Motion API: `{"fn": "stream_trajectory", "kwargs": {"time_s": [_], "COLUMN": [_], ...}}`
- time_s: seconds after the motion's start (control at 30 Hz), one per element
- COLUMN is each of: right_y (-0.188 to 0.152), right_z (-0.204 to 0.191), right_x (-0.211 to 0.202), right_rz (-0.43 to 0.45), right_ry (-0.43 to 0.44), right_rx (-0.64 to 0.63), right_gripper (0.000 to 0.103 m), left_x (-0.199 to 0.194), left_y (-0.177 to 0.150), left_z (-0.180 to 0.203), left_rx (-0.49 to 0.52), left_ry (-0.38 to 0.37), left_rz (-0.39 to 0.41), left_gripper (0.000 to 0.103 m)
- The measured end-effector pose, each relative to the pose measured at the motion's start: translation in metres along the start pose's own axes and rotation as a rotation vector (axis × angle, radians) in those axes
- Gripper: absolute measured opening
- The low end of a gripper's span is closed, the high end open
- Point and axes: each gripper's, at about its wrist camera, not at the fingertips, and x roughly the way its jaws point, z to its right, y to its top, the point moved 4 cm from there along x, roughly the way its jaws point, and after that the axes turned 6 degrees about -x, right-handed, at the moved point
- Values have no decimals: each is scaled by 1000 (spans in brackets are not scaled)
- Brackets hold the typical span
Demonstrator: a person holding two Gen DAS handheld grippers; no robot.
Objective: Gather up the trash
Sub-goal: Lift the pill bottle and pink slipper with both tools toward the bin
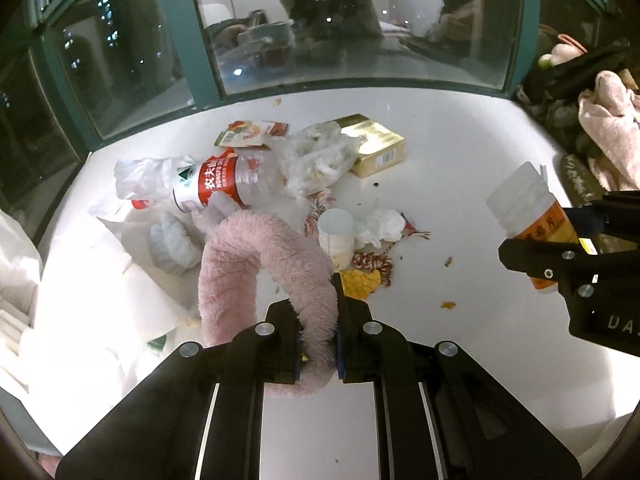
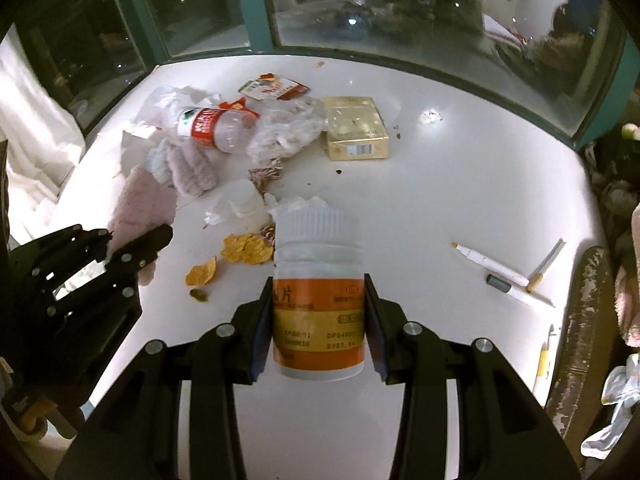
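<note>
My left gripper [image 1: 318, 322] is shut on a pink fuzzy sock [image 1: 248, 256] that arches up from the white table [image 1: 460, 152]; it also shows in the right wrist view [image 2: 140, 204]. My right gripper [image 2: 318, 300] is shut on a white pill bottle with an orange label [image 2: 318, 292], held above the table; the bottle also shows in the left wrist view [image 1: 528, 216]. A trash pile lies at the back: a crushed water bottle [image 1: 224, 182], a clear plastic bag [image 1: 316, 156], a gold box [image 1: 376, 144], a small white bottle [image 1: 336, 236], crumpled tissue [image 1: 380, 226].
Orange chip pieces [image 2: 244, 248] and red-white string [image 1: 372, 262] lie near the middle. Pens and a cigarette [image 2: 516, 272] lie at the right. White paper and bags [image 1: 80, 272] cover the left. Windows [image 1: 360, 20] border the far edge. Clothes [image 1: 612, 128] pile at the right.
</note>
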Motion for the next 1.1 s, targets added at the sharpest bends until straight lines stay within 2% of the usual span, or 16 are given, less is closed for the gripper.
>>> {"fn": "stream_trajectory", "kwargs": {"time_s": [0.33, 0.67, 0.93, 1.1], "right_y": [-9, -41, -52, -67], "right_z": [-15, -52, -70, -74], "right_x": [-21, -26, -40, -64], "right_rz": [30, -1, 37, 82], "right_ry": [-14, -35, -12, 6], "right_rx": [-8, 3, -44, -85], "right_gripper": [39, 39, 39, 39], "left_x": [-30, -48, -77, -106], "left_y": [-8, -43, -59, -65], "left_z": [0, -2, -12, 4], "left_rx": [-11, 6, -32, -25], "left_ry": [-23, -81, -13, 17], "left_rz": [39, 26, 56, 104], "left_gripper": [10, 10, 10, 10]}}
